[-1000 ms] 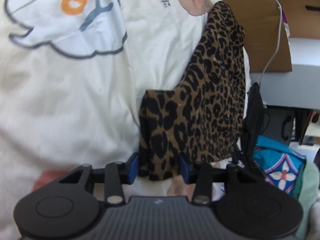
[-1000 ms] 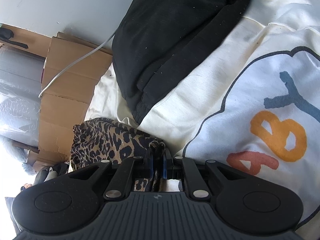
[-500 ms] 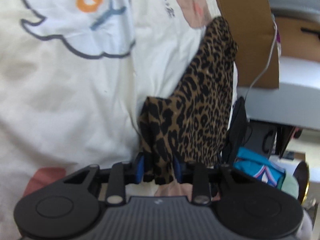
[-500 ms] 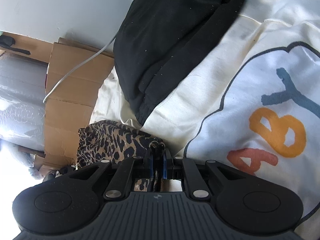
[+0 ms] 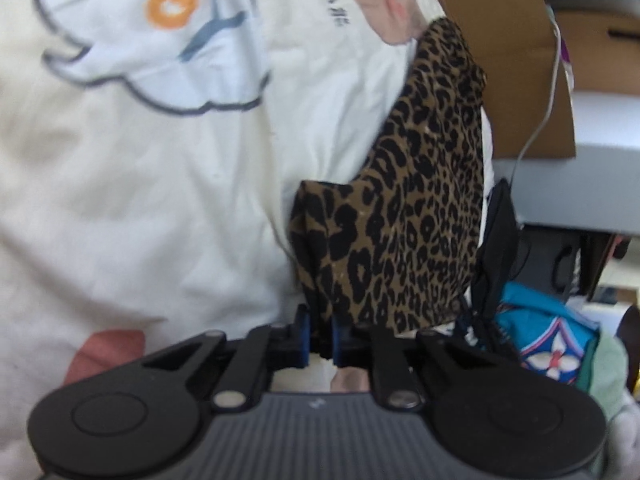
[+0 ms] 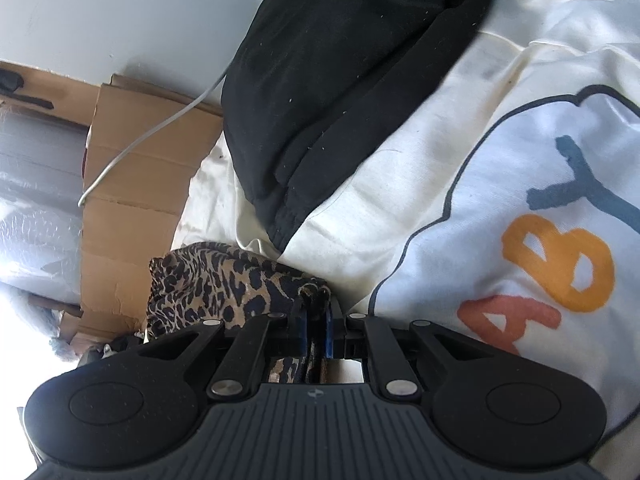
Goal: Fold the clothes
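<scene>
The left hand-held gripper (image 5: pixel 320 338), whose jaws have just been closing, pinches the near corner of the leopard-print cloth (image 5: pixel 416 216) that stretches away ahead of it over the white printed sheet (image 5: pixel 140 200), while the right hand-held gripper (image 6: pixel 316 330) is clamped on another bunched edge of it, a black garment (image 6: pixel 340 80) beyond.

Lived-in home, likely a bedroom. Cream bedding (image 6: pixel 400 200) with cartoon print and coloured letters (reads as a bed) carries loose clothes: leopard-print garment (image 5: pixel 420 220), black garment (image 6: pixel 340 80). Cardboard boxes (image 6: pixel 136 168), white cable (image 6: pixel 152 132), bright folded fabrics (image 5: pixel 548 340) alongside.
</scene>
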`<state>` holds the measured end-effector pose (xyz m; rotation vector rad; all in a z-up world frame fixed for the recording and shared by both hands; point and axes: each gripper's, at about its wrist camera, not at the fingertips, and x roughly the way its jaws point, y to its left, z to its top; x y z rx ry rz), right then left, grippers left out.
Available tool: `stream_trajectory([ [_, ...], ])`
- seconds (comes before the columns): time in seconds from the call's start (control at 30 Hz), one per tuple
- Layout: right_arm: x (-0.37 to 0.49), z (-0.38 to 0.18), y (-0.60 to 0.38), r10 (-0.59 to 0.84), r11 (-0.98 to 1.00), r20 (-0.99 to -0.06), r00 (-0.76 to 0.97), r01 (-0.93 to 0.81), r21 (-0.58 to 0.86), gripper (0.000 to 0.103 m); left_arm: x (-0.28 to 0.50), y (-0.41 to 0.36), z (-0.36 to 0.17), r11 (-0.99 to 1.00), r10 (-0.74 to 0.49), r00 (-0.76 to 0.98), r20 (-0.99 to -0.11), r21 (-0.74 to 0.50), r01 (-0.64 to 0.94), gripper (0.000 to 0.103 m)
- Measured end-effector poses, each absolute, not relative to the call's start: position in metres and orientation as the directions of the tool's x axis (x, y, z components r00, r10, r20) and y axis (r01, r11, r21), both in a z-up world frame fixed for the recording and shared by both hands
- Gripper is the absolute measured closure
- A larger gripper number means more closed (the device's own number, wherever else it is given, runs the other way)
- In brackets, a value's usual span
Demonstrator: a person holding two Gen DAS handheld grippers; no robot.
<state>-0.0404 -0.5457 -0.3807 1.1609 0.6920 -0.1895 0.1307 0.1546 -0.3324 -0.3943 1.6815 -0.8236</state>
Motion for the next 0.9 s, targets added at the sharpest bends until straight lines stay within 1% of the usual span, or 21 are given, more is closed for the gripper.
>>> stream_trajectory([
  [0.23,-0.051,-0.369,-0.545,0.209,0.376,-0.57,0.795,0.473,0.797,0.097,0.131,0.141,-0.298,0.722,-0.585,-0.246,-0.773,-0.634,0.277,0.094],
  [0.5,-0.084,-0.357,-0.534,0.21,0.342,-0.555,0.805,0.471,0.813,0.097,0.131,0.136,-0.278,0.768,-0.504,-0.223,-0.834,-0.551,0.325,0.095],
  [0.9,-0.158,-0.338,-0.525,0.199,0.306,-0.569,0.798,0.501,0.809,0.097,0.127,0.132,-0.259,0.769,-0.413,-0.237,-0.879,-0.476,0.426,0.095],
])
